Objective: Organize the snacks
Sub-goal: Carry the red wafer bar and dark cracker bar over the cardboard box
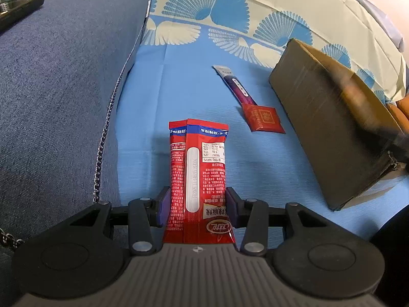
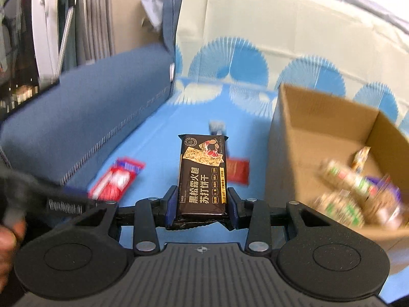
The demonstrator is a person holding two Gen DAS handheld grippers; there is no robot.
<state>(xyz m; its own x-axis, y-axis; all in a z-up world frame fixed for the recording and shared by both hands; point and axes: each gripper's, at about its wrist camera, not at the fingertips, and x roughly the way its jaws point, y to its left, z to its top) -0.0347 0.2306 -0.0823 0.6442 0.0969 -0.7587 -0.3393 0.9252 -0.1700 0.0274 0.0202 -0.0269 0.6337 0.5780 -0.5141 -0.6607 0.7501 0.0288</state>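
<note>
Blue everywhere on my feeds right now: a blue cloth with a pale fan pattern along its far edge covers the surface I'm working over, and a denim-blue sofa cushion rises along its left side with a metal chain draped down its edge and a dark phone lying on top. My left gripper has its pads pressed on both sides of a red snack packet, back side up with the printed nutrition table showing, so it's partly closed around that pack. Past it on the cloth lie a purple stick sachet and a small red square sachet, touching end to end, just beside the cardboard box. On the right wrist view my right gripper is clamped on a dark brown cracker pack, held above the cloth with the box open to its right. Inside that box I can see several snack packs, all smeared by motion blur so I can't read them. Further left the other gripper and a hand show up blurred, and behind the sofa there's a curtain and something white and curved I can't make out.
</note>
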